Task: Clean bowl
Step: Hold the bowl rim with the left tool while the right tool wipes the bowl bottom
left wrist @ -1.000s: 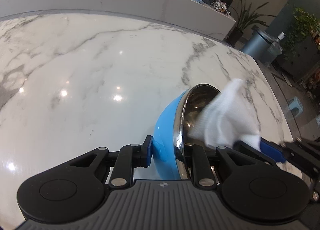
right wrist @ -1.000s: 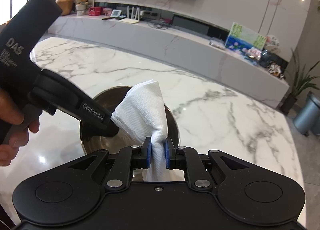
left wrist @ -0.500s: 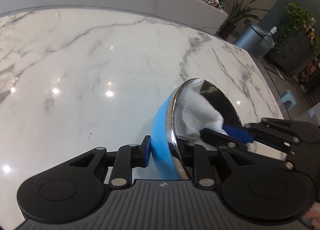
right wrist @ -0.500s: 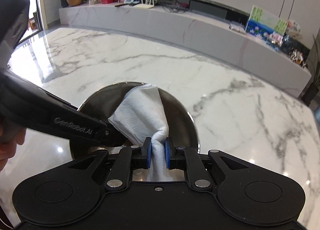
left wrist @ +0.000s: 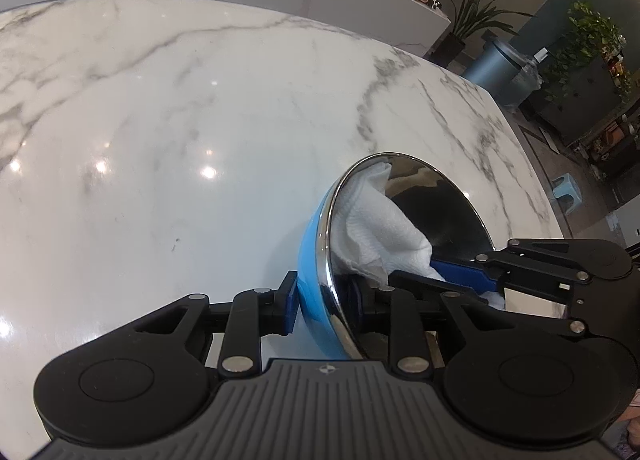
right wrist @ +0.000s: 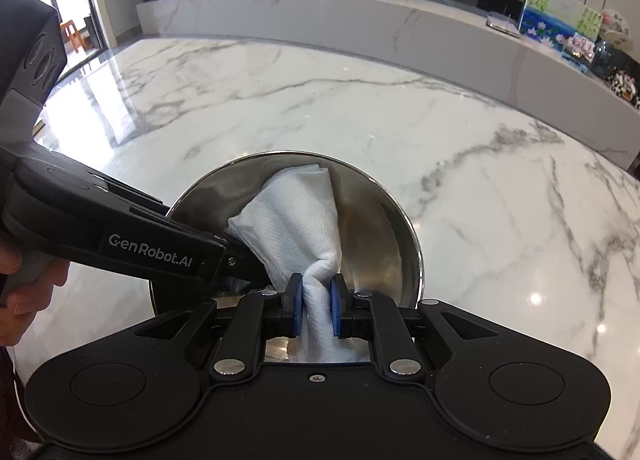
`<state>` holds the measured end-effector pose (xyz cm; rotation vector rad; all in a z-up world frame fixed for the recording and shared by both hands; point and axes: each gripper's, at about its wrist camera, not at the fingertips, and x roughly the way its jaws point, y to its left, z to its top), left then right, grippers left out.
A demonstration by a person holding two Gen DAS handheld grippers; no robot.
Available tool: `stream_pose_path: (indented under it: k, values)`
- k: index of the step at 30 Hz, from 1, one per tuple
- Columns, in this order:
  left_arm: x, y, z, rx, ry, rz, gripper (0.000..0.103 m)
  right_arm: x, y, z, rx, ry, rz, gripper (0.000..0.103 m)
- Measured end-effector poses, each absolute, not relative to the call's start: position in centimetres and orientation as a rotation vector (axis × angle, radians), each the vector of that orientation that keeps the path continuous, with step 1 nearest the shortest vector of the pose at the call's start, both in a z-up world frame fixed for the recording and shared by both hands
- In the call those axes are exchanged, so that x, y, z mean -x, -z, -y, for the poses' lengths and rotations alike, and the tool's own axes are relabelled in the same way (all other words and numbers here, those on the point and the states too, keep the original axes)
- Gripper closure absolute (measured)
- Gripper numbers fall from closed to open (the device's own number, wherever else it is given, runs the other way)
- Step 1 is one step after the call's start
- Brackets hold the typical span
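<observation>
A bowl, blue outside (left wrist: pixel 311 256) and shiny steel inside (right wrist: pixel 372 220), is held tilted above the marble table. My left gripper (left wrist: pixel 324 300) is shut on the bowl's near rim, one finger outside, one inside. My right gripper (right wrist: pixel 317 296) is shut on a white paper towel (right wrist: pixel 296 216), which presses into the bowl's inside up to the far rim. The towel also shows in the left wrist view (left wrist: pixel 376 224), with the right gripper (left wrist: pixel 460 272) coming in from the right.
A white marble table (right wrist: pixel 360 108) spreads under the bowl. Behind it runs a long marble ledge (right wrist: pixel 400 24) with pictures and small items. A grey bin (left wrist: pixel 496 64) and plants (left wrist: pixel 588 40) stand beyond the table's right edge.
The right gripper has pushed the towel from above the rim down into the bowl and deeper toward its far side. The left gripper keeps its hold on the rim.
</observation>
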<state>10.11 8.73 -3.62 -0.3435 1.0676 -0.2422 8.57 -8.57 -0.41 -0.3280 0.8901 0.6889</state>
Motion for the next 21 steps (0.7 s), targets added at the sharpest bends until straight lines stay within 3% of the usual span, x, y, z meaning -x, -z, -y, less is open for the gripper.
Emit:
stream_pose_path:
  k: [3,7,10,17,21]
  values:
    - [-9.8,3.3,-8.7,0.334,0.232,-1.050,0.078,-8.1,-0.4,8.9,0.336,-0.678,-0.860,0.088]
    - [-9.6,2.5,-9.5,0.396,0.219,-1.013,0.053,-7.6,-1.4,9.1,0.353,-0.676,-0.817,0.081]
    - [-9.5,1.8,-9.9,0.420,0.191,-0.994,0.039,-7.3,-2.1,9.0,0.348,-0.688,-0.787,0.065]
    - [-8.3,0.0,-9.7,0.343,0.142,-0.907,0.038,-7.5,-2.3,8.5,0.344,-0.684,-0.773,0.064]
    - [-8.1,-0.3,-9.6,0.332,0.157,-0.894,0.038,-7.8,-2.2,8.5,0.333,-0.675,-0.767,0.059]
